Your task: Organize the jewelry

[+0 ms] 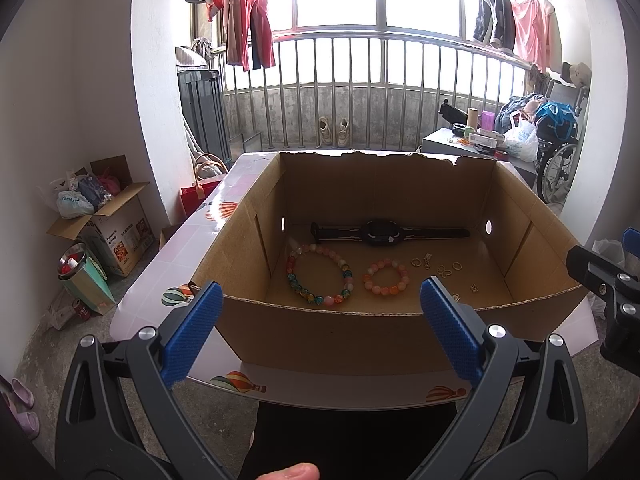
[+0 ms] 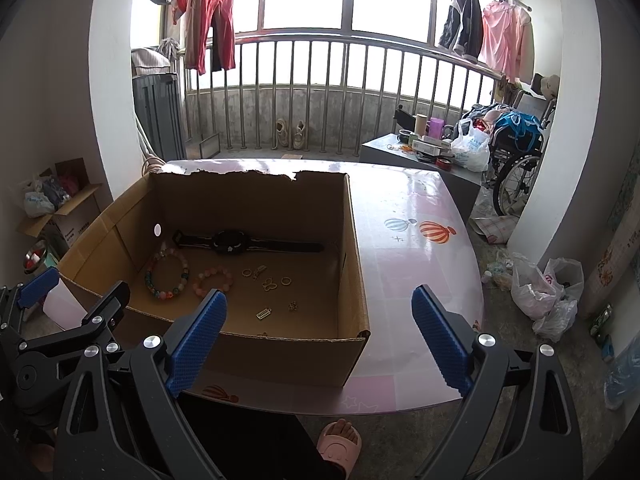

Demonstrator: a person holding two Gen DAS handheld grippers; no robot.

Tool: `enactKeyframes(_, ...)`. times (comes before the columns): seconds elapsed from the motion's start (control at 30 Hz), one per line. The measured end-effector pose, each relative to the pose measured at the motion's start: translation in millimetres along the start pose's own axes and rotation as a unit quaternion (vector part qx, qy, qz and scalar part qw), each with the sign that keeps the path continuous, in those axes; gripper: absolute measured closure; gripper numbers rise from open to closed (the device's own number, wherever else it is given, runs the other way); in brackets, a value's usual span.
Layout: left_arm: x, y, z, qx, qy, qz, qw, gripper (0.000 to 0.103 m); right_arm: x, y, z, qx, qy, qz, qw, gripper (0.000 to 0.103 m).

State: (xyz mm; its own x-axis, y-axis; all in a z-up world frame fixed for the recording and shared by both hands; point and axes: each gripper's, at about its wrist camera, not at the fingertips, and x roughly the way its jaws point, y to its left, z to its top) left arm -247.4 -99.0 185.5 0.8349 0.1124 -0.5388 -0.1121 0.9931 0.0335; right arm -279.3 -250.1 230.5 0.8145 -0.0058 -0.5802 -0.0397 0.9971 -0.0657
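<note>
Both hand-held grippers point(image 1: 320, 328) point(image 2: 318, 334) spread before cardboard box point(image 1: 340, 344).

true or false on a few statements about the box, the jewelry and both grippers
1. The black watch lies along the far wall inside the cardboard box. True.
2. The left gripper holds a bracelet. False: it is open and empty.
3. Two beaded bracelets lie in the box, the larger bracelet left of the smaller bracelet. True.
4. The right gripper is shut. False: it is open.
5. The small gold pieces sit on the table outside the box. False: inside it.
</note>
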Motion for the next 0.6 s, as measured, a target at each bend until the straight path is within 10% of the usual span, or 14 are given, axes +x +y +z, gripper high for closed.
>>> enactKeyframes(0.6, 0.1, 0.0, -0.2, 0.000, 0.000, 0.000, 1.0000, 0.008, -1.5, -0.1, 1.2, 0.001, 0.000, -0.001, 1.000, 0.012)
